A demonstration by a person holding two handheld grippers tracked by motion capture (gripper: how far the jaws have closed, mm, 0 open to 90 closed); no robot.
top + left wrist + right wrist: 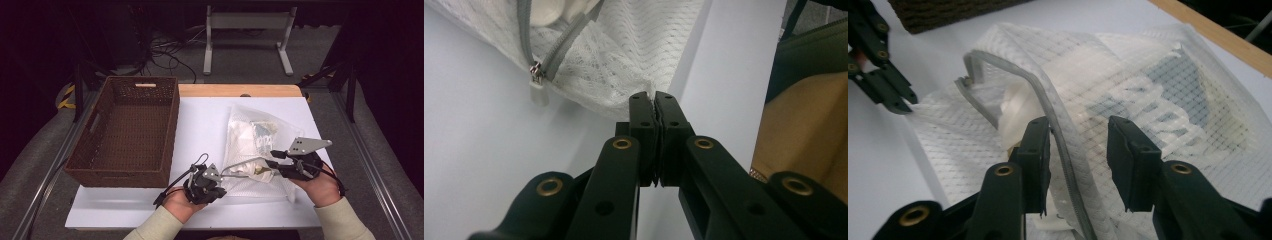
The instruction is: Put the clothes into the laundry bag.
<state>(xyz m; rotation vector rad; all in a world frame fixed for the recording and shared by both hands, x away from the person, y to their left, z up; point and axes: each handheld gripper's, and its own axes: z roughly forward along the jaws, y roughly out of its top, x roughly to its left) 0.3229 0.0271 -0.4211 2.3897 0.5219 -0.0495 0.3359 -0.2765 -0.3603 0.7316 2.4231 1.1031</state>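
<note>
A white mesh zipper bag (252,145) holding white and grey clothes lies on the white table top (200,125). My left gripper (655,97) is shut on the bag's near corner; in the high view the left gripper (225,179) sits at the bag's left front edge. The grey zipper (555,55) is partly undone, its pull (537,75) hanging by the open mouth. My right gripper (1080,130) stands open, its jaws on either side of the zipper edge (1060,140) and the mesh flap. In the high view the right gripper (272,161) reaches over the bag from the right.
A brown wicker basket (127,130) stands empty on the left of the table. The table's wooden far edge (240,90) is behind the bag. My left gripper (890,87) also appears at the upper left of the right gripper view.
</note>
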